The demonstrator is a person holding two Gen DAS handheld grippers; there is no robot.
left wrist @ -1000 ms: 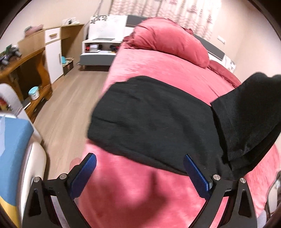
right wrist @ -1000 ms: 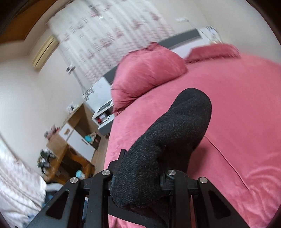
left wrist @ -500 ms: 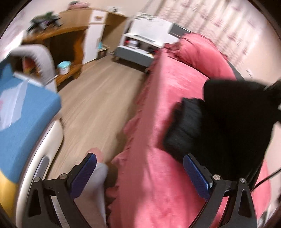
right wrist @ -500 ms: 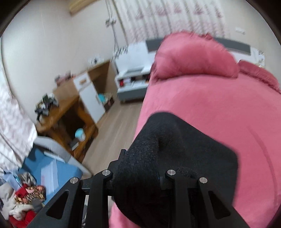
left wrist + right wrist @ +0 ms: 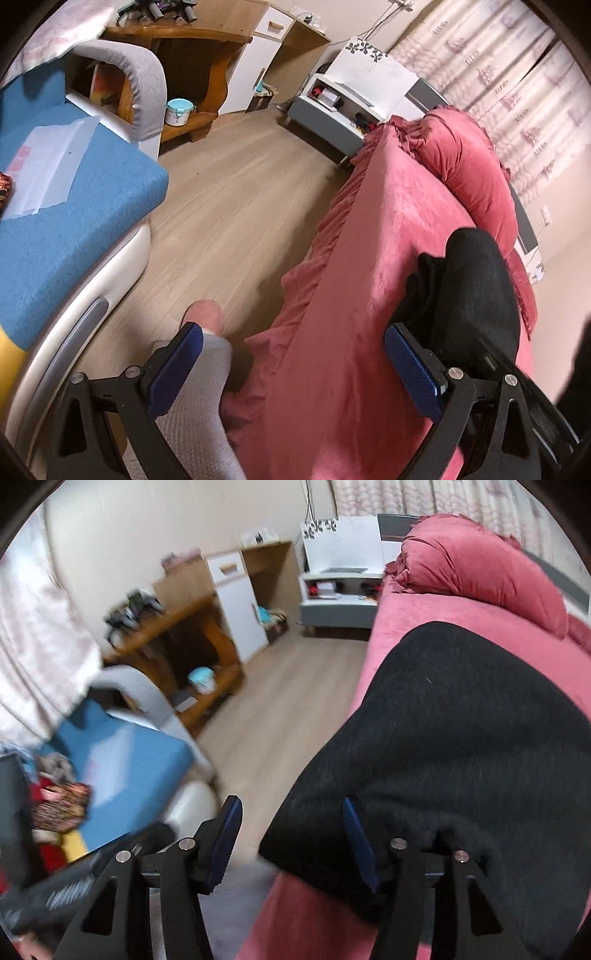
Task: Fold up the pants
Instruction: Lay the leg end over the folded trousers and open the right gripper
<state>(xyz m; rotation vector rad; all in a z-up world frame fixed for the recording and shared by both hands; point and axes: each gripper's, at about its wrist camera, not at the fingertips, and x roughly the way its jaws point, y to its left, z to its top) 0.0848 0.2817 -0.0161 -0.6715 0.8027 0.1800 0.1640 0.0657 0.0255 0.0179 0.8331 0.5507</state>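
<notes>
The black pants (image 5: 461, 738) lie folded on the pink bed (image 5: 399, 613) near its left edge. My right gripper (image 5: 291, 843) hovers at their near corner with its jaws opening. The cloth's corner reaches into the gap and drapes over the right finger, but the left pad (image 5: 225, 842) stands clear of it. In the left wrist view the pants (image 5: 476, 291) show as a dark bundle at the right, just beyond the right pad (image 5: 413, 369). My left gripper (image 5: 295, 373) is open over the bed's side (image 5: 351, 295), with nothing between its fingers.
A person's leg in grey cloth (image 5: 199, 387) stands on the wooden floor (image 5: 240, 206) beside the bed. A blue-cushioned seat (image 5: 74, 221) is at the left, with a wooden desk (image 5: 192, 48) and a white nightstand (image 5: 343, 99) behind. A pink pillow (image 5: 469, 155) lies at the bed's head.
My right gripper, shut on a raised fold of the pants, carried it down towards the bed's left edge and parted its jaws. My left gripper swung left and rolled, staying open.
</notes>
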